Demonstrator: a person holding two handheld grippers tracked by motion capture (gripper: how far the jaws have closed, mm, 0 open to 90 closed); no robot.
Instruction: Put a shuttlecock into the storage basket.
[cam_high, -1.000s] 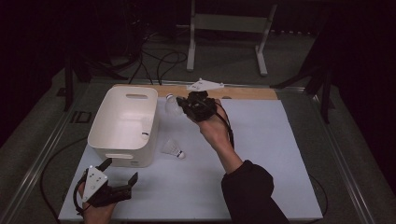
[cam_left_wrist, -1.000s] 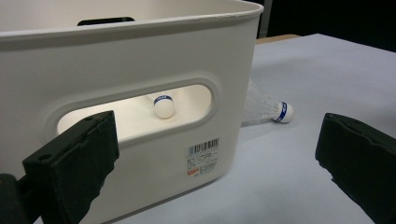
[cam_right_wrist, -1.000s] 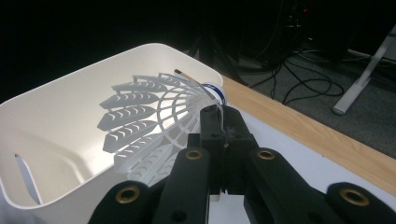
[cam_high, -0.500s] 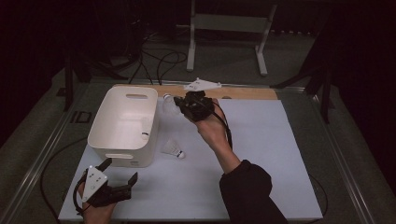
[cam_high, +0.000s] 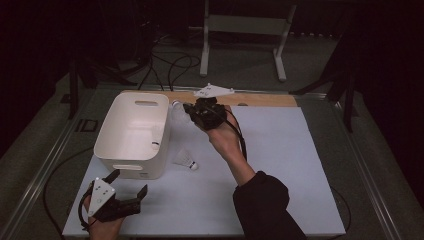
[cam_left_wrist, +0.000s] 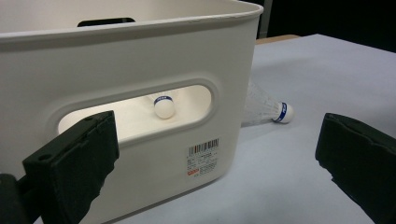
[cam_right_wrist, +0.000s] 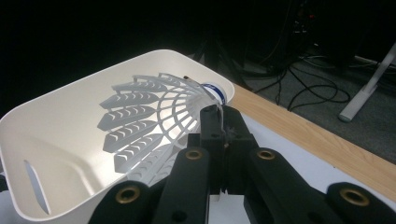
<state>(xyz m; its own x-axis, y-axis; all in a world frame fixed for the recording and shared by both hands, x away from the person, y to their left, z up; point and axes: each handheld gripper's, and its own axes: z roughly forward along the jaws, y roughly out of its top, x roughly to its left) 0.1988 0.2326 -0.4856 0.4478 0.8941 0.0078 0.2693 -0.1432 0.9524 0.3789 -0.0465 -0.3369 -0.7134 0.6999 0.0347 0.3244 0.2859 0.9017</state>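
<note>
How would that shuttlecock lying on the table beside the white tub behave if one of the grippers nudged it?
The shuttlecock lies on its side, so it would probably swing in an arc around its rounded cork. Its thin white skirt looks very light, so it would likely skid easily on the smooth table. The skirt may flex if squeezed.

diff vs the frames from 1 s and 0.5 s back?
Right gripper, shut on a shuttlecock, has edged slightly left toward the white bin; no grab, no release. Unchanged: left gripper open at the near edge, shuttlecock on the table, shuttlecock inside the bin.
</note>
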